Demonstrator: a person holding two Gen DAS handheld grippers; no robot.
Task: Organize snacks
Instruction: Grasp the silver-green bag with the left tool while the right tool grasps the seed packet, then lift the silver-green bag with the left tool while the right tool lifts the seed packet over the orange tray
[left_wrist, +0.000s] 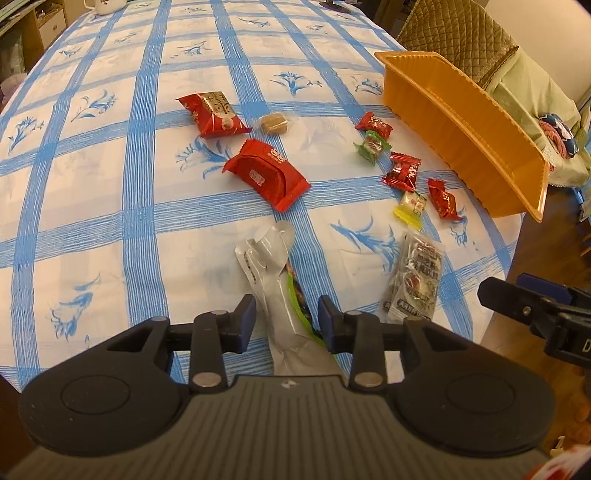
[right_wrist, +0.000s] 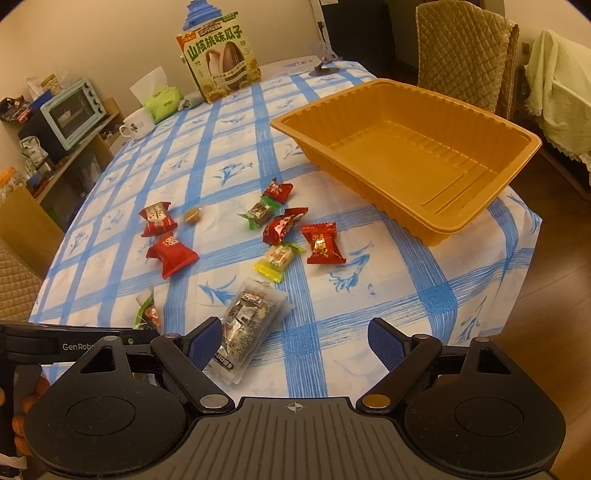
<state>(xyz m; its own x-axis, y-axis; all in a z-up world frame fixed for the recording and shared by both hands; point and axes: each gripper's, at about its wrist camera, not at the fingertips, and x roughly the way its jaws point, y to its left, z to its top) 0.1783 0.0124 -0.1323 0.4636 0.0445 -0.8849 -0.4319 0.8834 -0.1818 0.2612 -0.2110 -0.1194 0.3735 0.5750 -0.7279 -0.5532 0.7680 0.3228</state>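
Left fingers (left_wrist: 286, 319) gripped a silver snack packet (left_wrist: 275, 273), its long axis pointing away across the bench (left_wrist: 110, 177); right fingers (right_wrist: 295, 341) stood open.

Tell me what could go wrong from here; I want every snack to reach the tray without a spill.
1. The left tongs straddle the silver packet near its limp end; the pads look barely touching, so it may slip out when lifted.
2. The tray overhangs the table corner, so a hard drop could tip it.
3. The right tongs, open, sit beside the clear packet near the edge and could nudge it off.
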